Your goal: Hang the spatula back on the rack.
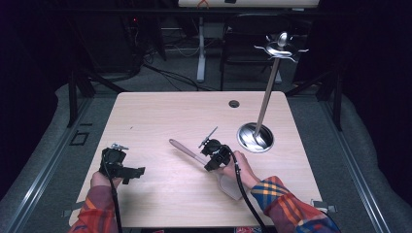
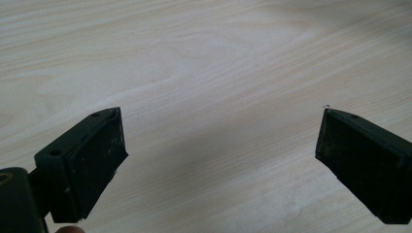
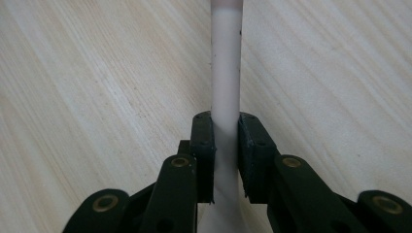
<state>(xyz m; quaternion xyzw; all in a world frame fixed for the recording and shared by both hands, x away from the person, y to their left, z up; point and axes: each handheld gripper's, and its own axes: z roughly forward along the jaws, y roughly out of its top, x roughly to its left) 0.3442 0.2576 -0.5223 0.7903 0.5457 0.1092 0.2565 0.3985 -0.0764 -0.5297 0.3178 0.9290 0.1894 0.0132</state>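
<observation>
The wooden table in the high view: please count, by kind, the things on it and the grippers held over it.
Black two-jaw grippers: 2, the left gripper and the right gripper
Pale pink long-handled utensil: 1
Silver metal stand with a round base and top hooks: 1
Total: 4, on the light wooden table
</observation>
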